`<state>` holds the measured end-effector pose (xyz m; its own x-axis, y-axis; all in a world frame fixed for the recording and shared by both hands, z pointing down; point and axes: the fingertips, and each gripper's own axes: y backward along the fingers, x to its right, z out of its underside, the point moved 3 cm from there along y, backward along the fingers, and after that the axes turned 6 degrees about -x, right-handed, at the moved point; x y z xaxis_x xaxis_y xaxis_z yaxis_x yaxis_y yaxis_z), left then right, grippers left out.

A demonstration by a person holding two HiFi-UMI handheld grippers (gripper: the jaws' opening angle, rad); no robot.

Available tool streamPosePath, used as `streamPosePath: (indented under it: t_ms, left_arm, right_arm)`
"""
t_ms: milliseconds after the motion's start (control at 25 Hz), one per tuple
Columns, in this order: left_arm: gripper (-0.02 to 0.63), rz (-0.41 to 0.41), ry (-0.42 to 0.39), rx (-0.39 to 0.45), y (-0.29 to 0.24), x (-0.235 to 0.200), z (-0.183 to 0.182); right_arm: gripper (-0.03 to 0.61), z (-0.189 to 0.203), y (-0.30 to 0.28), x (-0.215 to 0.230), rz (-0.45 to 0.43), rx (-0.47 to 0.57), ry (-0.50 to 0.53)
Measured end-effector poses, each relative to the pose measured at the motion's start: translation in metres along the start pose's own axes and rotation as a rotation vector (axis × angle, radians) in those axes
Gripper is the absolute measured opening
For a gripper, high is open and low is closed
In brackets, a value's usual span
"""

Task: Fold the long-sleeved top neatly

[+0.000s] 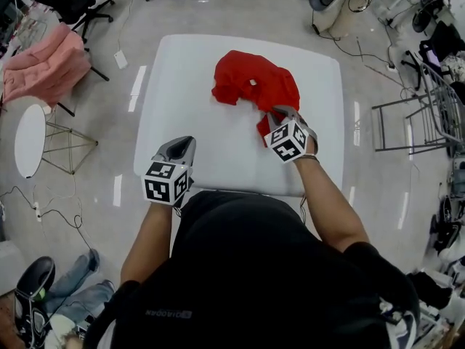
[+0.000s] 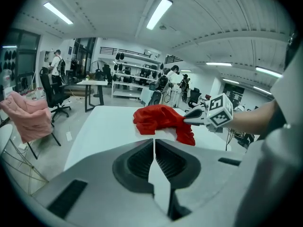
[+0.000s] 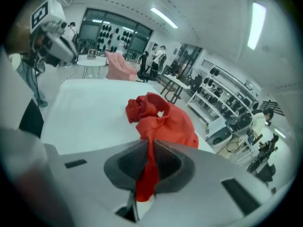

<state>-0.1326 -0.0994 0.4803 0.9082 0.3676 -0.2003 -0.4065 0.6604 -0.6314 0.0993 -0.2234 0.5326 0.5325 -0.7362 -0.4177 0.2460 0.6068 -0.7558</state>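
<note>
A red long-sleeved top (image 1: 254,86) lies crumpled in a heap on the far right half of the white table (image 1: 189,122). My right gripper (image 1: 278,115) is at the heap's near edge, shut on a strip of the red fabric (image 3: 147,171) that runs down between its jaws. My left gripper (image 1: 179,147) is shut and holds nothing, hovering over the table's near left part, well apart from the top (image 2: 161,118). In the left gripper view the right gripper (image 2: 195,117) shows pinching the cloth.
A pink garment (image 1: 45,65) hangs over a chair at the far left, beside a small round white table (image 1: 27,140). Cables, office chairs and a metal rack (image 1: 425,115) stand around on the floor. The table's near edge is right before the person's body.
</note>
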Motion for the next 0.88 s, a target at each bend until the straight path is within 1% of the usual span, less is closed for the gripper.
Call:
streamPosePath:
  t_ms: [160, 280, 360, 480, 560, 720, 800, 880]
  left_arm:
    - [0.015, 0.007, -0.035, 0.0, -0.006, -0.001, -0.008]
    - [0.015, 0.007, -0.086, 0.012, -0.011, -0.002, -0.021]
    - [0.015, 0.019, -0.129, 0.024, -0.016, 0.002, -0.031]
    - [0.018, 0.034, -0.197, 0.036, -0.026, 0.009, -0.049]
    - [0.047, 0.038, -0.237, 0.048, -0.033, 0.016, -0.062]
    - [0.092, 0.033, -0.342, 0.071, -0.047, 0.033, -0.083]
    - [0.103, 0.032, -0.392, 0.079, -0.059, 0.041, -0.09]
    - [0.118, 0.039, -0.426, 0.075, -0.073, 0.05, -0.095]
  right_arm:
    - [0.035, -0.017, 0.044, 0.042, 0.029, 0.122, -0.161]
    - [0.032, -0.037, 0.083, 0.071, 0.043, 0.238, -0.272]
    - [0.032, -0.052, 0.11, 0.088, 0.06, 0.31, -0.315]
    - [0.031, -0.078, 0.148, 0.107, 0.106, 0.396, -0.3]
    - [0.031, -0.095, 0.17, 0.116, 0.132, 0.431, -0.264]
    - [0.031, -0.126, 0.205, 0.126, 0.154, 0.469, -0.193]
    - [0.031, -0.14, 0.216, 0.128, 0.151, 0.474, -0.185]
    - [0.031, -0.15, 0.225, 0.129, 0.144, 0.478, -0.192]
